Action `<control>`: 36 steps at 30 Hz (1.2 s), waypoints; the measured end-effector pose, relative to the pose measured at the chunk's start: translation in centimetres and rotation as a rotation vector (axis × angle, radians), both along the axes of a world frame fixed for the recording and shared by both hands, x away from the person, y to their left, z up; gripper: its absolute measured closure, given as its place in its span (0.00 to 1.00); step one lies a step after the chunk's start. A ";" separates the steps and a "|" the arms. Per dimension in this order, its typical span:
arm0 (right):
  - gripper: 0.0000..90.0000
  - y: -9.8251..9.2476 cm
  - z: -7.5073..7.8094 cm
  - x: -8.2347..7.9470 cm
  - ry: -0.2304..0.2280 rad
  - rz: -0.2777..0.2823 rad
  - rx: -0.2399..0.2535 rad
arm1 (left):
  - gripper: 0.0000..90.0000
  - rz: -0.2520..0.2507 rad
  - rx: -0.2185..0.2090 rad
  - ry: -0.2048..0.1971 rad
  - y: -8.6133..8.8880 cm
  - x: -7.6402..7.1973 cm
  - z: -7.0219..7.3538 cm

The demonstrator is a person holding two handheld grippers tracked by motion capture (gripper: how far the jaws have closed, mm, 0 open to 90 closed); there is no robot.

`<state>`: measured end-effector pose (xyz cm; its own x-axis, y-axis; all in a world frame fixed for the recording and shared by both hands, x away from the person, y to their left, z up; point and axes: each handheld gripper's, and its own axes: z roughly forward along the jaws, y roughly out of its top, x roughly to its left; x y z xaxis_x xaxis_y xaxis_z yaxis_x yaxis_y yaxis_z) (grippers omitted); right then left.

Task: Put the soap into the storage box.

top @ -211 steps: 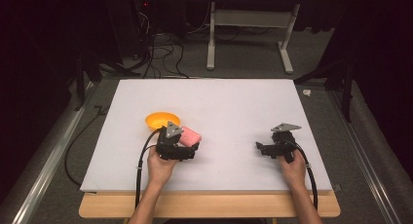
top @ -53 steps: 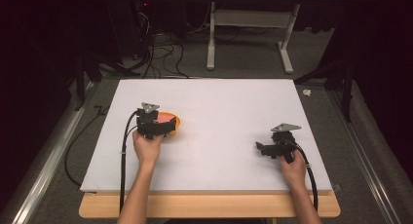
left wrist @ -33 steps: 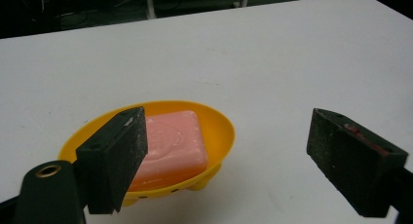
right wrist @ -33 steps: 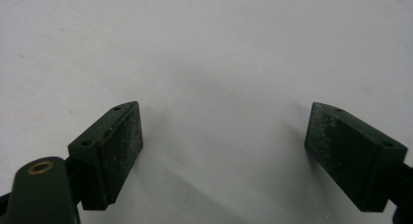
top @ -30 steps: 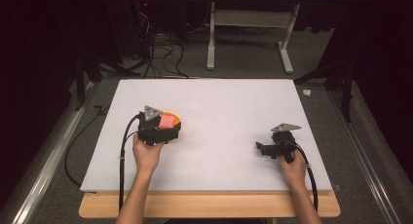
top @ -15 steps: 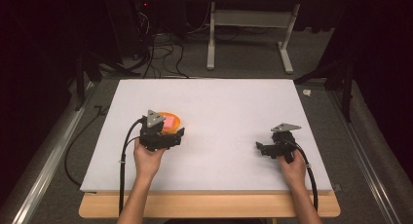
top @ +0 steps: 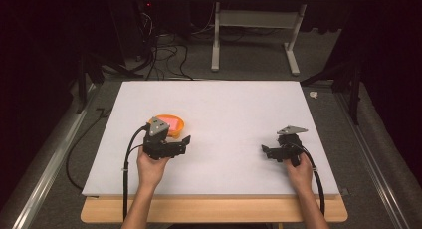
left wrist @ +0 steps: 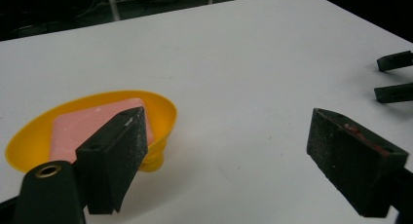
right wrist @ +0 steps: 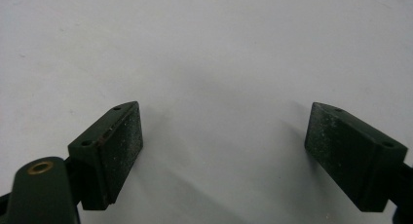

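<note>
A pink block [left wrist: 100, 121] lies inside a yellow bowl [left wrist: 160, 114] that stands on the white bench [top: 239, 109], on its left half. The left claw [left wrist: 226, 160] is released, its jaws spread wide and holding nothing. In the left gripper view, one jaw stands just in front of the bowl's near rim, and whether it touches cannot be told; the other jaw is well apart over bare bench. In the high view, the left claw [top: 183, 141] sits just beside the bowl, on its near right side, with the person's left hand [top: 151, 164] behind it. The right claw [right wrist: 224, 151] is also released, jaws wide apart above bare bench, grasping nothing. In the high view it rests on the right half of the bench, well apart from the bowl
</note>
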<state>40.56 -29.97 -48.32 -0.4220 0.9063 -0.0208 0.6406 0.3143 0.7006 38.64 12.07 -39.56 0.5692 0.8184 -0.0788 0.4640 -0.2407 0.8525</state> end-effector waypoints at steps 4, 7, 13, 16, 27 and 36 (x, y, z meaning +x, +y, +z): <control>0.16 0.0 0.0 0.0 0.000 0.000 0.000 | 0.17 -0.012 -0.002 0.003 -0.1 -0.3 -0.1; 0.16 0.0 0.0 0.0 0.001 0.001 0.000 | 0.17 -0.018 -0.005 0.005 -0.2 -0.5 -0.2; 0.16 0.0 0.0 0.0 0.000 0.000 0.000 | 0.17 -0.050 -0.006 0.013 -0.4 -0.9 -0.3; 0.16 0.0 0.0 0.0 0.000 0.001 -0.001 | 0.17 -0.060 -0.012 0.013 -0.6 -1.1 -0.4; 0.16 0.0 0.0 0.0 -0.001 0.001 -0.001 | 0.17 -0.100 -0.019 0.019 -1.4 -1.8 -0.6; 0.16 0.0 0.0 0.0 -0.001 0.001 -0.001 | 0.17 -0.119 -0.028 0.028 -2.0 -2.0 -1.0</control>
<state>40.55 -29.97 -48.32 -0.4228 0.9060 -0.0219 0.6398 0.3155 0.7007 36.63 10.09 -40.59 0.6595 0.7424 -0.1176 0.4573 -0.2722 0.8466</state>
